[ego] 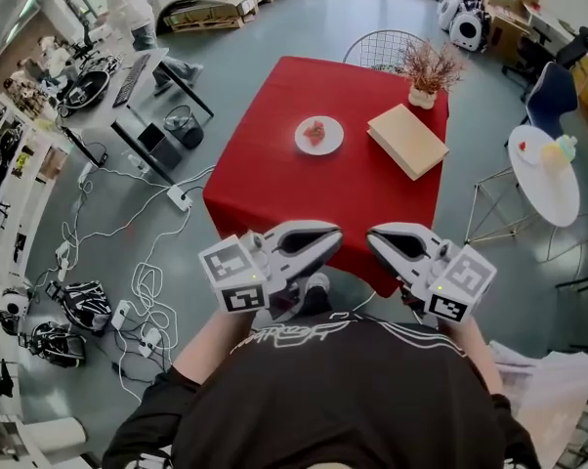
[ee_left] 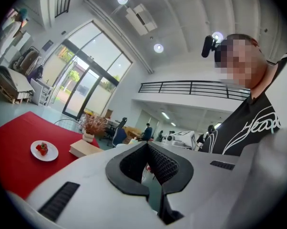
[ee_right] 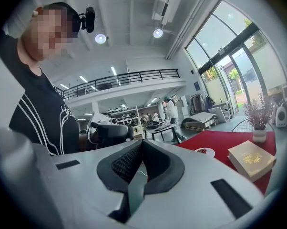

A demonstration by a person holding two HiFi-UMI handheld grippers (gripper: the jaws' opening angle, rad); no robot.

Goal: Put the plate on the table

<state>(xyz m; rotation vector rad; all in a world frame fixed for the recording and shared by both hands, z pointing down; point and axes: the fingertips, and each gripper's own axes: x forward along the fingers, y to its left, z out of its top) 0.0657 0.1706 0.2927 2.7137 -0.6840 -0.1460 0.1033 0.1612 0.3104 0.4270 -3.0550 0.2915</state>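
A white plate [ego: 318,135] with a red piece of food on it sits near the middle of the red table [ego: 274,179]. It also shows as the plate [ee_left: 44,150] in the left gripper view and the plate [ee_right: 205,151] in the right gripper view. My left gripper [ego: 325,238] and right gripper [ego: 375,238] are held close to my chest, off the table's near edge, well short of the plate. Both are shut with nothing between the jaws, as seen at the left gripper [ee_left: 147,147] and the right gripper [ee_right: 142,144].
A tan book [ego: 407,140] and a vase of dried twigs [ego: 426,71] stand on the table's right side. A wire chair [ego: 387,47] is behind the table, a round white side table [ego: 548,169] to the right, and cables [ego: 128,252] on the floor to the left.
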